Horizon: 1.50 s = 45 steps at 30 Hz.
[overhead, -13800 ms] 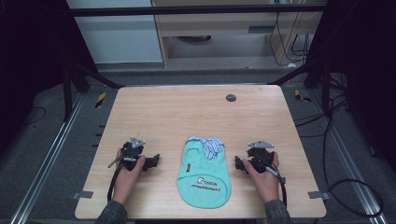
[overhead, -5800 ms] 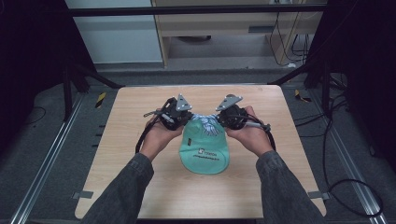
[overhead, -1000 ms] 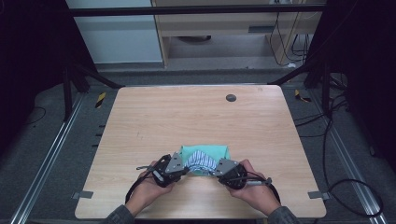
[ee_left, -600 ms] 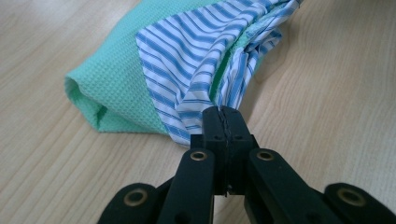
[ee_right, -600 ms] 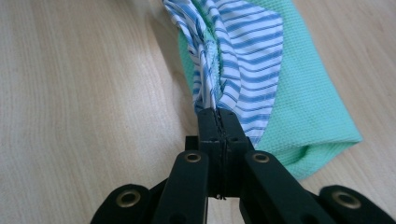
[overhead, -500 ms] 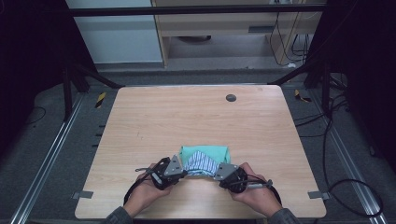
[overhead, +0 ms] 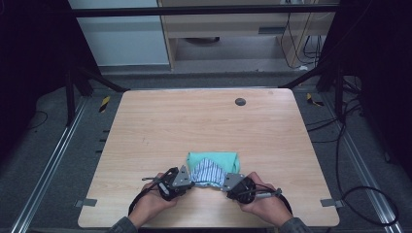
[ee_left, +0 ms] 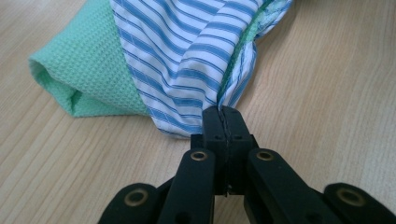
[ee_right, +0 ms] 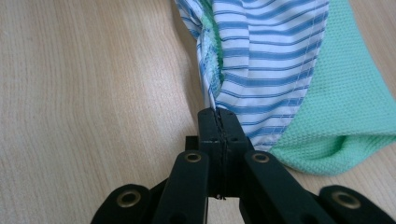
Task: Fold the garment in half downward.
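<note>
A mint-green knit garment (overhead: pixel 216 160) with a blue-and-white striped part (overhead: pixel 208 172) lies folded over itself near the table's front edge. My left gripper (overhead: pixel 187 178) is shut on the left corner of the striped cloth (ee_left: pixel 196 60), which bunches into its closed jaws. The green knit fold (ee_left: pixel 79 74) lies just behind. My right gripper (overhead: pixel 228 182) is shut on the right corner of the striped cloth (ee_right: pixel 266 60), beside the green fold (ee_right: pixel 345 112). Both grippers rest low at the table, pointing toward each other.
The wooden table (overhead: pixel 204 126) has a round dark grommet (overhead: pixel 240 102) near its back edge. Black frame bars and cables stand around the table on the grey floor. A hand holds each gripper at the front edge.
Nothing much differs over the last second: both grippers stay at the front with the cloth corners pinched. Earlier, the garment lay flat; its far end has been brought forward over itself.
</note>
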{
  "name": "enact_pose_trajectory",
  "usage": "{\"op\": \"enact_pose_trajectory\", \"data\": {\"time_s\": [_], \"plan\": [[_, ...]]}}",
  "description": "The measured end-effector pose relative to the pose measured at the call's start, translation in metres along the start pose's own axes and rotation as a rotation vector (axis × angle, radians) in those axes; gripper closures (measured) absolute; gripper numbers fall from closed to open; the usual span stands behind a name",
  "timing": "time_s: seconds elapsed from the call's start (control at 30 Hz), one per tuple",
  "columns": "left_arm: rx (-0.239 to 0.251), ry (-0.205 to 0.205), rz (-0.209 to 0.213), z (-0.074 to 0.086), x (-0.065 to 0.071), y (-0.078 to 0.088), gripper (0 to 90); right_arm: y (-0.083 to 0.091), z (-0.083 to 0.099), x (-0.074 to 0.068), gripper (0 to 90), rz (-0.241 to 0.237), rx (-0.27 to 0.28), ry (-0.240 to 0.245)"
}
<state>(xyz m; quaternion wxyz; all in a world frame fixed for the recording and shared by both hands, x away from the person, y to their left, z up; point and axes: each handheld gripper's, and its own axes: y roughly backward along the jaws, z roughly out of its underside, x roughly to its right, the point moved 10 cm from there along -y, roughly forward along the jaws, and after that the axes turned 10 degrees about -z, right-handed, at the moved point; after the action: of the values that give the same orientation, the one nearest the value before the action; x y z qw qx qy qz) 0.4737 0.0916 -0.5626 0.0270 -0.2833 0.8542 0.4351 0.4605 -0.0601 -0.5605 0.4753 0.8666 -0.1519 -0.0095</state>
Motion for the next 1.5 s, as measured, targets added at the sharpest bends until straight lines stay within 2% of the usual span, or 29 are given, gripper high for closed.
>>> {"op": "enact_pose_trajectory", "data": {"time_s": [0.2,0.23,0.27,0.3,0.33,0.4,0.43,0.47,0.5,0.53,0.57,0.6,0.63,0.67,0.73,0.77,0.8,0.87,0.9,0.93,0.97,1.07,1.2,1.23,1.3,1.43,1.5], "plan": [[-0.003,0.012,0.018,0.002,0.006,0.001,90.0,0.000,0.002,0.002,89.9,0.007,0.003,-0.006],[0.002,0.039,0.020,0.001,0.007,0.002,90.0,0.001,0.003,0.003,89.4,0.008,0.007,-0.011],[0.002,0.039,0.020,0.001,0.007,0.002,89.6,0.001,0.003,0.003,89.4,0.008,0.007,-0.011],[0.011,0.057,0.016,0.001,0.007,0.004,84.9,0.002,0.003,0.001,81.6,0.000,0.020,-0.025],[0.031,0.078,0.005,-0.001,0.006,0.006,84.9,0.002,0.003,0.001,81.6,0.000,0.020,-0.025],[0.068,0.132,0.004,-0.003,0.005,0.013,74.4,0.007,0.002,0.001,69.9,0.006,0.055,-0.051],[0.082,0.164,-0.007,-0.003,0.003,0.018,63.4,0.012,0.004,0.001,57.4,0.017,0.076,-0.081],[0.082,0.164,-0.007,-0.003,0.003,0.018,58.5,0.012,0.004,0.001,57.4,0.017,0.076,-0.081],[0.084,0.181,-0.013,-0.002,0.001,0.022,54.2,0.018,0.009,0.001,51.8,0.024,0.095,-0.108],[0.092,0.194,-0.022,-0.001,-0.001,0.025,54.2,0.018,0.009,0.001,51.8,0.024,0.095,-0.108],[0.094,0.200,-0.032,0.000,-0.003,0.027,45.4,0.023,0.016,0.003,44.5,0.033,0.103,-0.129],[0.090,0.204,-0.041,0.002,-0.006,0.029,45.4,0.023,0.016,0.003,44.5,0.033,0.103,-0.129],[0.089,0.217,-0.049,0.005,-0.009,0.031,38.7,0.027,0.025,0.008,38.1,0.047,0.106,-0.167],[0.086,0.224,-0.057,0.006,-0.012,0.031,38.7,0.027,0.025,0.008,38.1,0.047,0.106,-0.167],[0.071,0.240,-0.082,0.012,-0.022,0.031,33.1,0.030,0.031,0.014,32.7,0.074,0.116,-0.186],[0.055,0.263,-0.098,0.018,-0.032,0.029,29.8,0.033,0.038,0.024,26.3,0.102,0.132,-0.223],[0.055,0.263,-0.098,0.018,-0.032,0.029,27.5,0.034,0.040,0.028,24.4,0.115,0.136,-0.241],[0.034,0.292,-0.115,0.025,-0.042,0.026,25.1,0.034,0.043,0.033,22.2,0.126,0.141,-0.259],[0.032,0.319,-0.130,0.028,-0.050,0.025,20.9,0.036,0.048,0.042,19.7,0.143,0.147,-0.297],[0.032,0.319,-0.130,0.028,-0.050,0.025,19.6,0.036,0.048,0.042,19.7,0.143,0.147,-0.297],[0.027,0.334,-0.138,0.031,-0.055,0.025,18.0,0.036,0.053,0.051,15.6,0.149,0.150,-0.343],[0.024,0.369,-0.153,0.036,-0.065,0.026,15.9,0.037,0.056,0.059,14.7,0.161,0.153,-0.372],[0.011,0.388,-0.170,0.042,-0.075,0.025,11.5,0.039,0.058,0.070,10.4,0.173,0.159,-0.400],[0.006,0.396,-0.188,0.044,-0.081,0.025,9.6,0.039,0.059,0.076,8.7,0.184,0.173,-0.407],[0.006,0.405,-0.192,0.045,-0.084,0.025,8.8,0.039,0.060,0.079,7.6,0.188,0.176,-0.413],[-0.010,0.437,-0.208,0.055,-0.099,0.019,7.4,0.036,0.069,0.094,6.6,0.208,0.188,-0.470],[-0.032,0.455,-0.236,0.064,-0.111,0.015,7.2,0.034,0.077,0.104,6.7,0.223,0.192,-0.525]]}}
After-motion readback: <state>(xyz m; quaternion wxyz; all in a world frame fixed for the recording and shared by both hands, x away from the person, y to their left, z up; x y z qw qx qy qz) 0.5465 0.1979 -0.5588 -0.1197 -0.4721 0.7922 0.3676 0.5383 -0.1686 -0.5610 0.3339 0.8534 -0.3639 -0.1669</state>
